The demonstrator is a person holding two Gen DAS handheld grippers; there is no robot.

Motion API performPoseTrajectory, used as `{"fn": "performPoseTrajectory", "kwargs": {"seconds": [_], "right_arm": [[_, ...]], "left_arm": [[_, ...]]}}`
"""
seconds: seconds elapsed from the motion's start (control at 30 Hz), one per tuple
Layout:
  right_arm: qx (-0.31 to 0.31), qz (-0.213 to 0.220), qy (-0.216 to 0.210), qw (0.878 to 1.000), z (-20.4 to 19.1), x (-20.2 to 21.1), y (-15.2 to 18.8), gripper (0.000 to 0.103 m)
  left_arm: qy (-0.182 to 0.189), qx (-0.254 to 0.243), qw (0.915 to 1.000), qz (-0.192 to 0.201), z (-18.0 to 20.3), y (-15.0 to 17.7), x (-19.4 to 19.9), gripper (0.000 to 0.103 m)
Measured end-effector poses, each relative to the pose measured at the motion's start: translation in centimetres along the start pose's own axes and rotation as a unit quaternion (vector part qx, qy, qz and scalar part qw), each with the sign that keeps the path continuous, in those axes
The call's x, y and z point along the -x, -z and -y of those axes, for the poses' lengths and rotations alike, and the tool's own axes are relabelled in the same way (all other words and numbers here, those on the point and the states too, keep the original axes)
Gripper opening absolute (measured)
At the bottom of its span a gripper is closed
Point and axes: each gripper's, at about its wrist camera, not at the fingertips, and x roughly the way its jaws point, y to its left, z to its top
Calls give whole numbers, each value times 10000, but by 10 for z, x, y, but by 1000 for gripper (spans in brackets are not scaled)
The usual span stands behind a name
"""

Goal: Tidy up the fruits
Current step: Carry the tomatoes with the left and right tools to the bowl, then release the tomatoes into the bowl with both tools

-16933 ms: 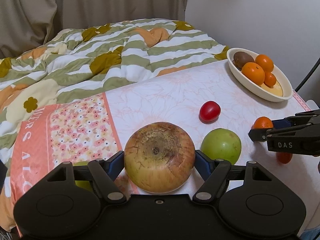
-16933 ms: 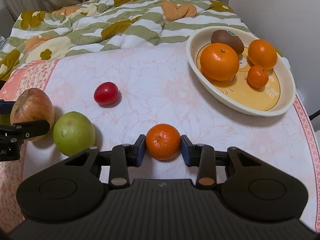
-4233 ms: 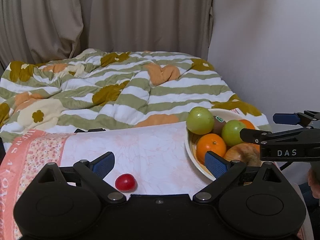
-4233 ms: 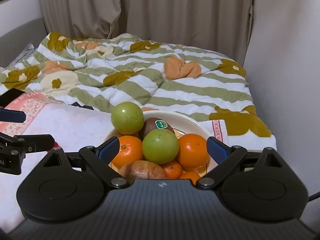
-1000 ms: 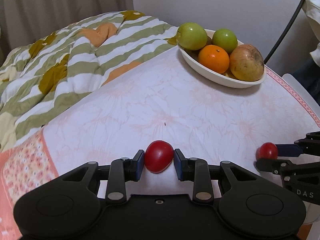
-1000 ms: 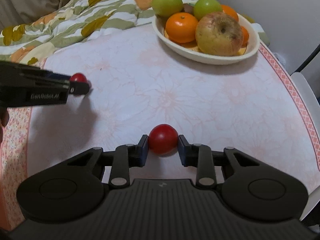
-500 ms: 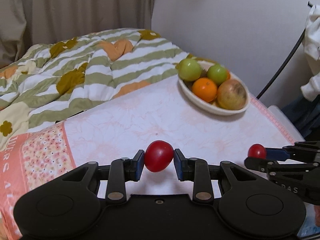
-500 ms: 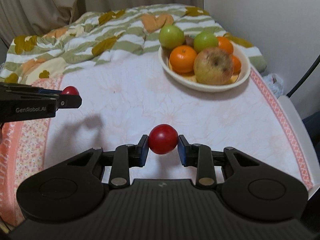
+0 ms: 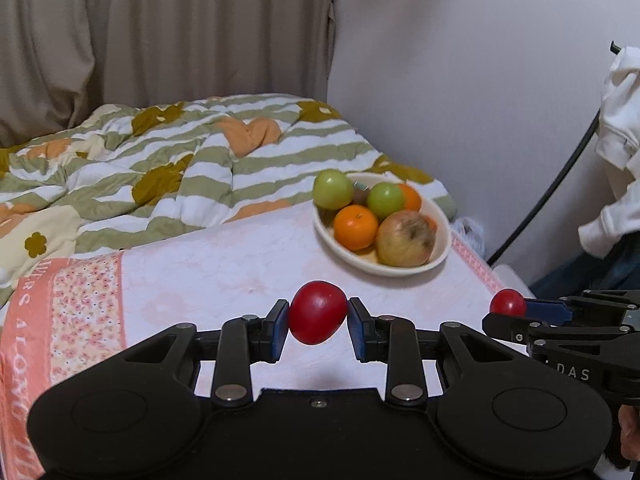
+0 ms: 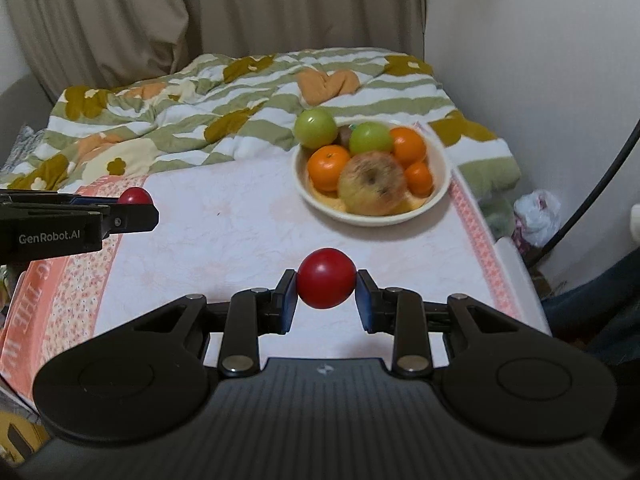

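Observation:
My left gripper point(image 9: 318, 316) is shut on an oval red tomato point(image 9: 318, 312), held above the table. My right gripper point(image 10: 327, 285) is shut on a rounder red tomato point(image 10: 327, 278), also off the tabletop. Each gripper shows in the other's view: the right one with its tomato point(image 9: 508, 303) at the right edge, the left one with its tomato point(image 10: 135, 197) at the left edge. Farther on stands a cream bowl point(image 9: 440, 254) point(image 10: 438, 196) heaped with green apples, oranges, a kiwi and a brownish apple point(image 10: 372, 189).
The table wears a pale floral cloth point(image 10: 240, 216) with a pink border. A striped green-and-white quilt point(image 9: 160, 176) lies on the bed behind it. A black cable point(image 9: 560, 188) and white clothing point(image 9: 618, 120) are by the wall on the right.
Both grippers have risen off the table with their tomatoes and tilted up, so the bowl now looks farther away and the curtain and wall have come into view.

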Motion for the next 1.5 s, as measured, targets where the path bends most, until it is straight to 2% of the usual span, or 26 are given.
{"fn": "performPoseTrajectory", "kwargs": {"seconds": [0.23,0.5,0.67,0.93,1.27,1.3,1.33,1.37,1.4,1.43,1.5], "right_arm": [[371,209,-118,9990,55,9,-18,46],[710,226,-251,9969,107,-16,-46,46],[740,175,-339,9965,125,-42,-65,46],[613,95,-388,9973,135,-86,-91,46],[449,-60,-420,9981,137,-122,-103,46],[437,-75,-413,9982,137,-124,-104,46],[428,-87,-404,9982,137,-126,-104,46],[413,-99,-391,9983,137,-127,-105,46],[393,-109,-381,9984,138,-128,-105,46],[375,-115,-372,9985,138,-129,-106,46],[339,-129,-348,9987,139,-131,-107,46]], "left_arm": [[-235,312,9990,226,42,-11,-11,35],[-459,589,9969,257,69,-29,-45,35],[-552,607,9965,136,75,-42,-72,35],[-549,687,9960,-185,62,-58,-123,35],[-546,766,9940,-550,51,-61,-160,35],[-533,772,9940,-564,50,-62,-161,40],[-519,780,9941,-550,50,-62,-161,56],[-519,781,9943,-512,49,-62,-159,67],[-546,778,9944,-451,49,-62,-156,86],[-583,776,9946,-367,49,-62,-153,93],[-555,822,9946,-305,46,-62,-147,93]]}}
